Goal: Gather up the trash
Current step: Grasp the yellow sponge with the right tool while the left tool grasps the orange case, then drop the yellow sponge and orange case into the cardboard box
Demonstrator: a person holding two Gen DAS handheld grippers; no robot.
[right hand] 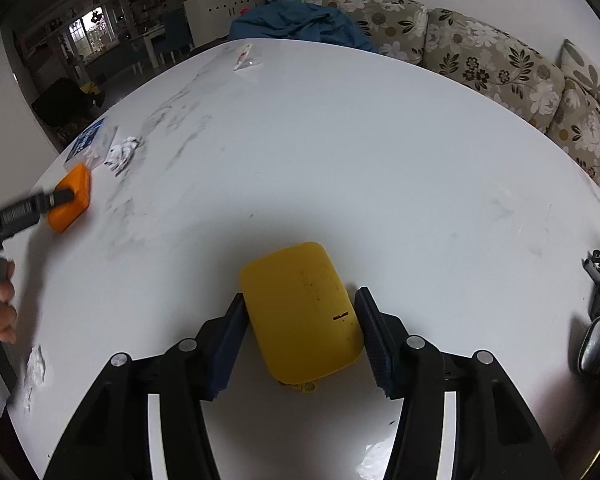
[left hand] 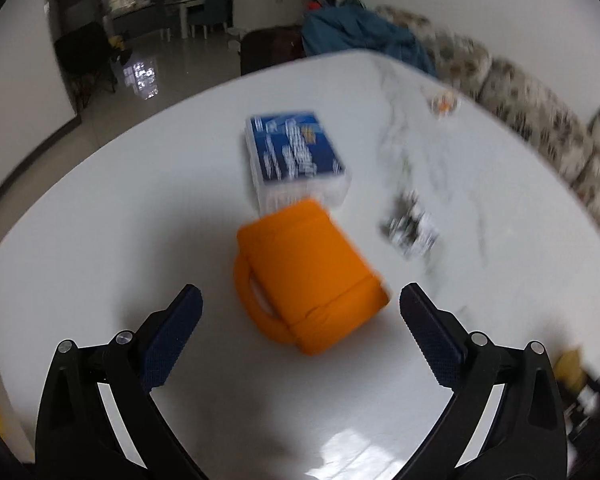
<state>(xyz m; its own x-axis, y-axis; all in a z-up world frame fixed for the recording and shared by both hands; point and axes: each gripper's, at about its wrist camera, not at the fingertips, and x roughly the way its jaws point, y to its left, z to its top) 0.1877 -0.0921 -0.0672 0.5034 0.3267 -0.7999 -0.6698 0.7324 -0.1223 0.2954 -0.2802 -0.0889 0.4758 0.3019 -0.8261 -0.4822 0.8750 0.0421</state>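
Reaching for tools rather than rubbish seemed to be the step in hand: the right gripper straddled a yellow dustpan-like scoop lying face down on the white table, its jaws half closed, with the left pad touching the scoop's edge and the right pad at or just off the other edge, so a firm clamp could not be confirmed. The left gripper hung with jaws wide apart and empty above an orange brush-like block with a side handle. The trash lay beyond: a crumpled wrapper just right of the block, a scrap near the table's left edge and a small packet at the far side. Next, the left jaws would need to drop and close across the block. A blue-labelled box behind it carried white print, but motion blur left it unreadable.
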